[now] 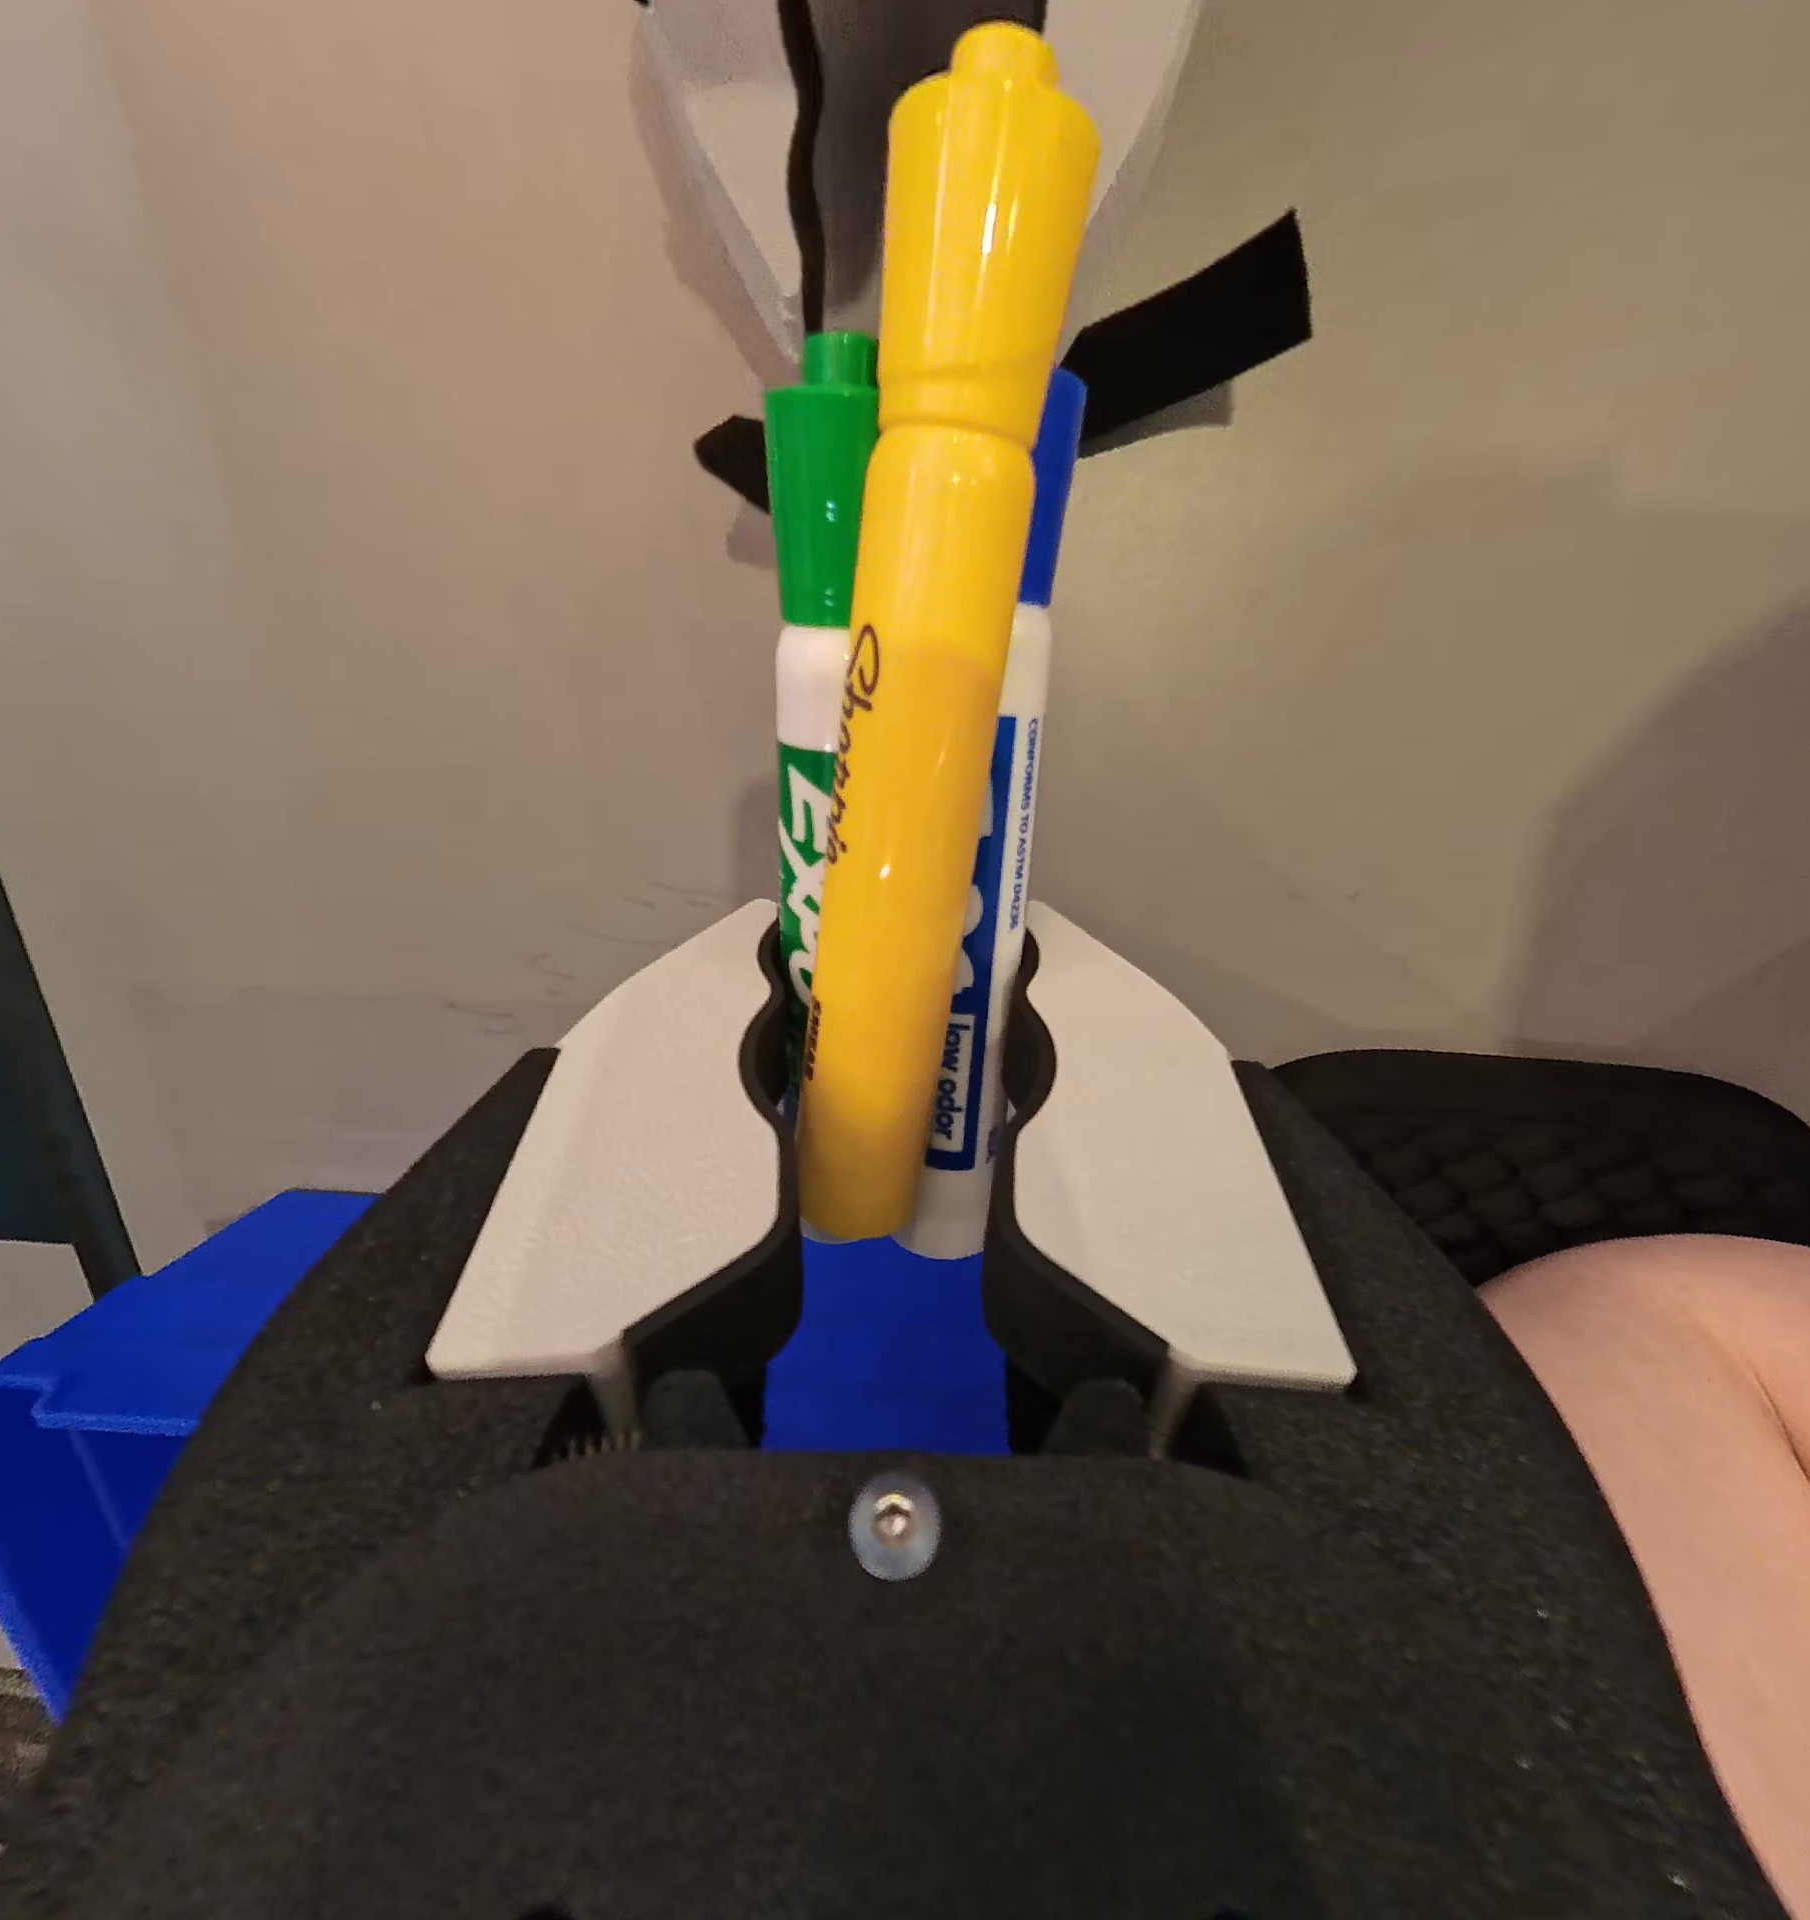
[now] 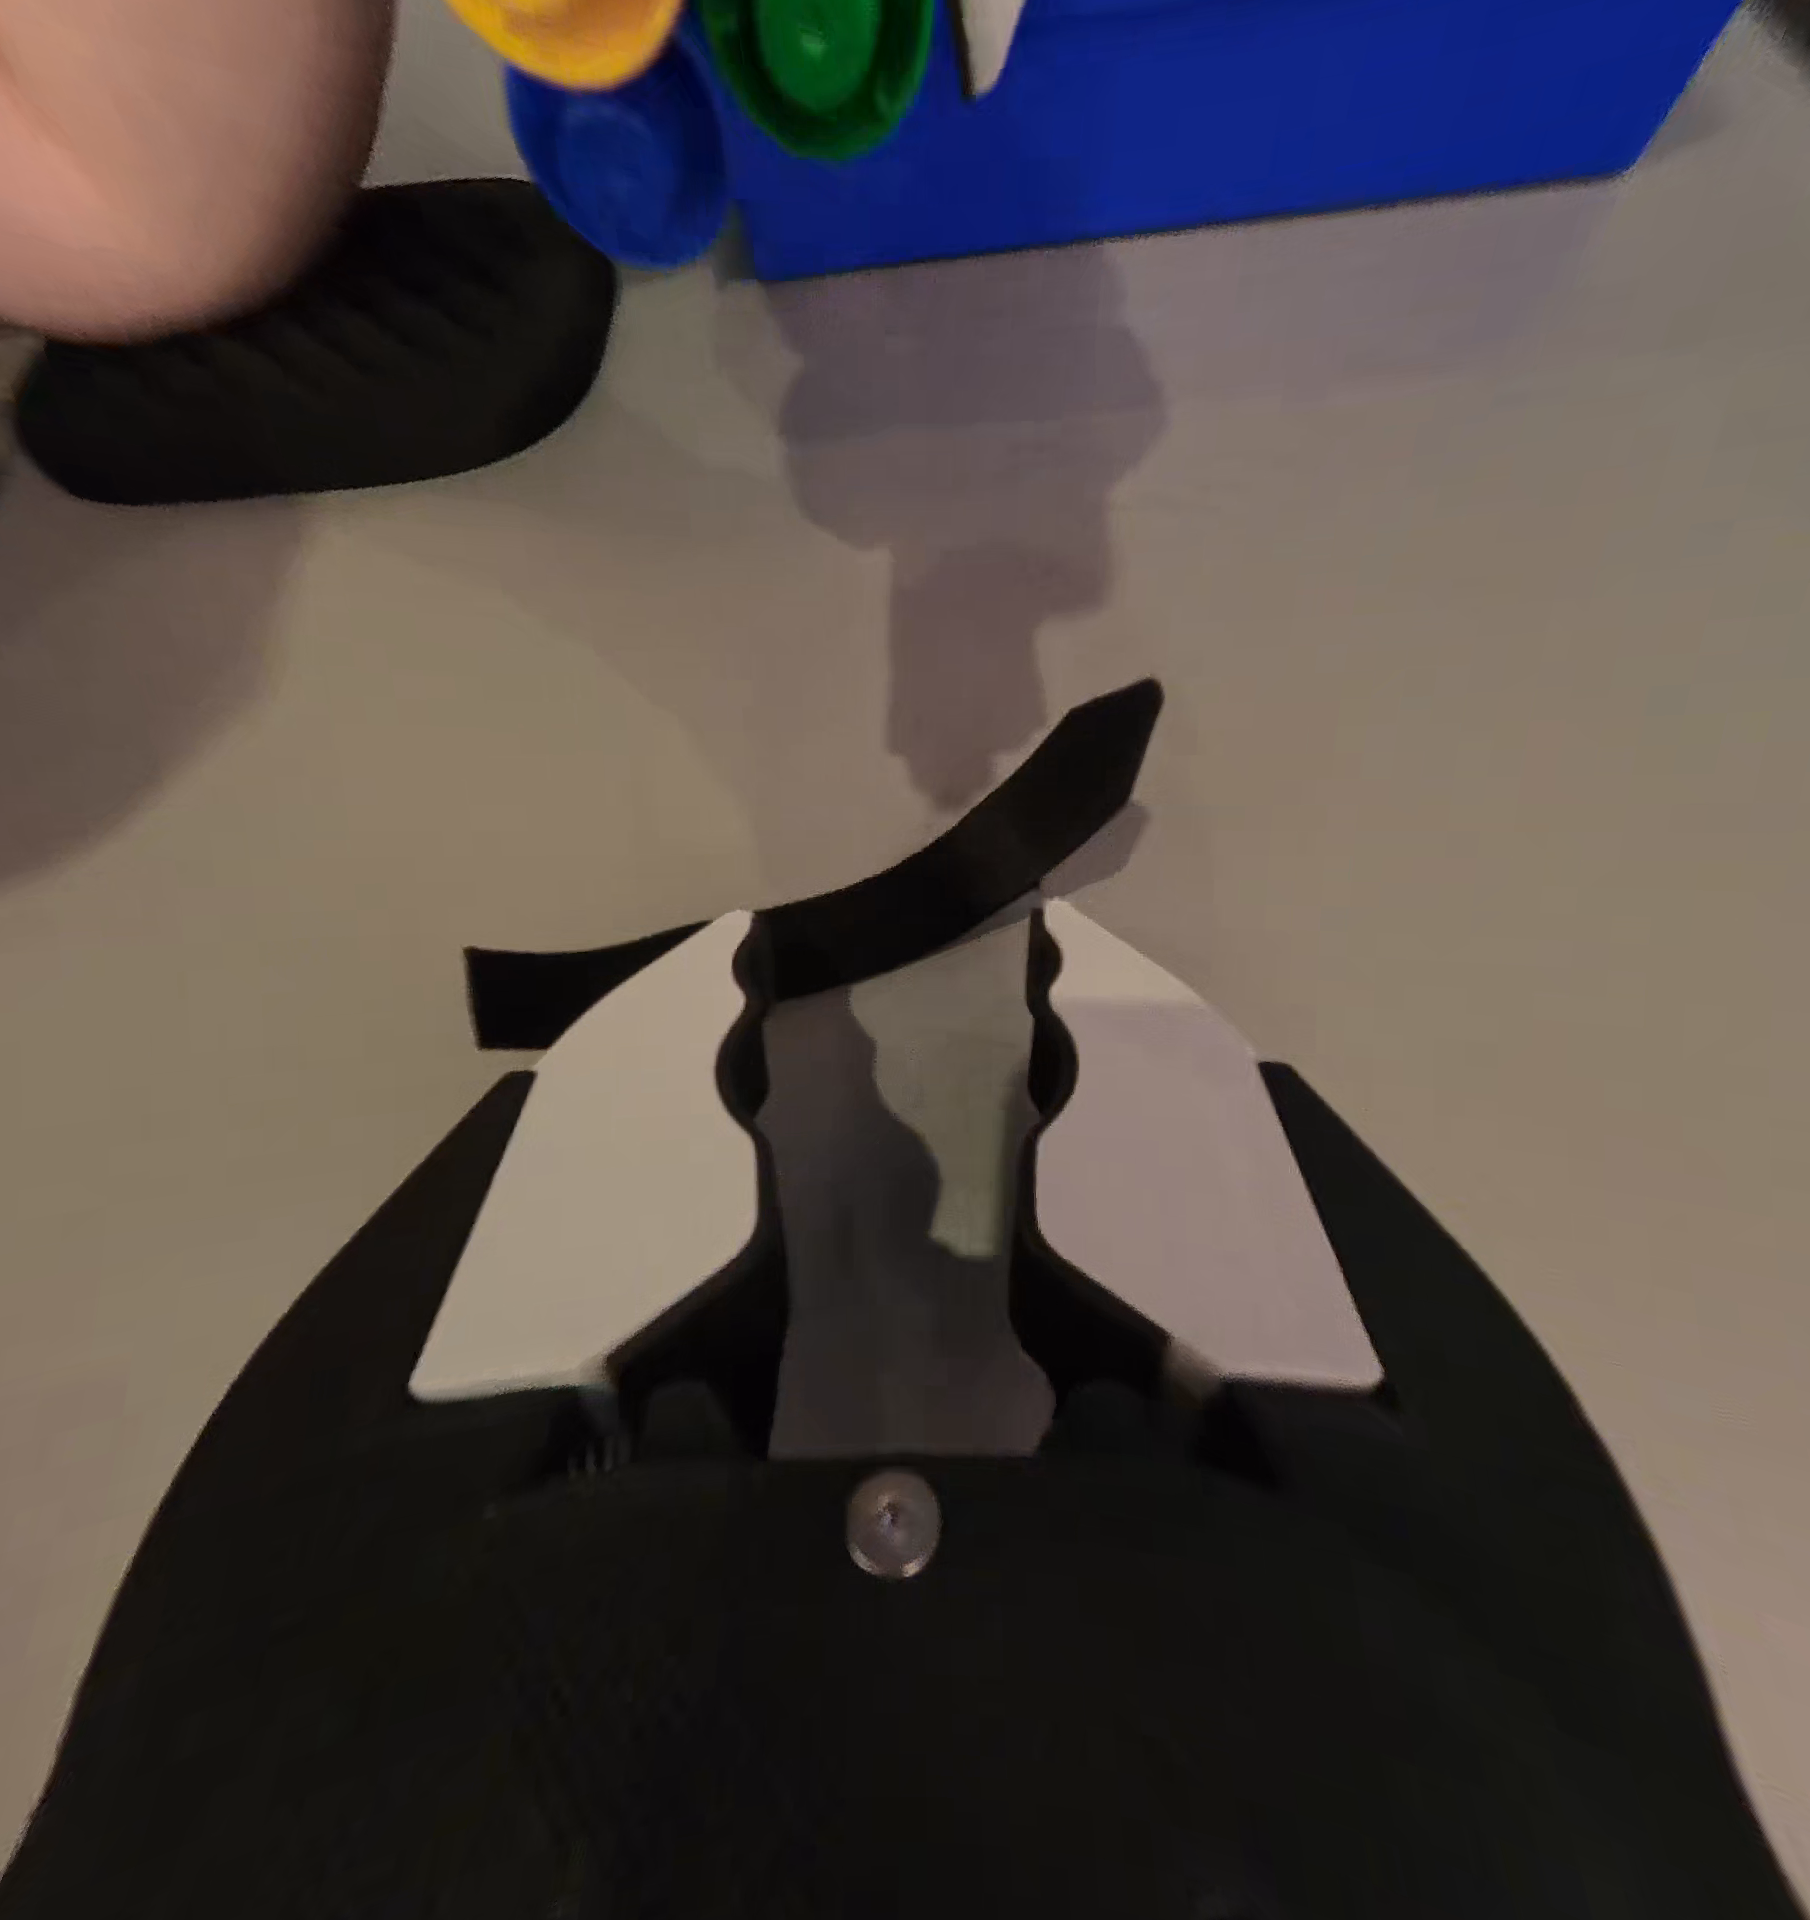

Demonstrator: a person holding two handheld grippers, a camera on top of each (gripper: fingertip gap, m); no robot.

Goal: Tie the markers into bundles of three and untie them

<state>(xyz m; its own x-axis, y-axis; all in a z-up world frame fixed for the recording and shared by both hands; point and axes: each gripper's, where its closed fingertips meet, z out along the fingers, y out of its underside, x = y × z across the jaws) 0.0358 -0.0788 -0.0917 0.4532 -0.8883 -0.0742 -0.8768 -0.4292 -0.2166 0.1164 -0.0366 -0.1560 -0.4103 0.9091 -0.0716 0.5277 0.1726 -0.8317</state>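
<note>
A pale grey tabletop [image 2: 1400, 644] carried everything. On it stood a blue plastic bin [image 2: 1244, 145], the landmark here. A black mesh-textured pad [image 2: 309, 343] lay near the bin's corner. In front of the bin the left gripper [image 1: 896, 977] had its jaws pinching three markers upright: a fat yellow plastic highlighter [image 1: 942, 582], a green-capped white whiteboard marker [image 1: 818, 488] and a blue-capped one [image 1: 1052, 499]. Farther from the bin, the right gripper [image 2: 896, 935] stood with jaws spread over a flat black fabric strap [image 2: 963, 862] on the table. The smooth, stiff, light barrels would likely slide against each other, so gripping low across all three looked wise; the limp strap seemed best taken by one end.
</note>
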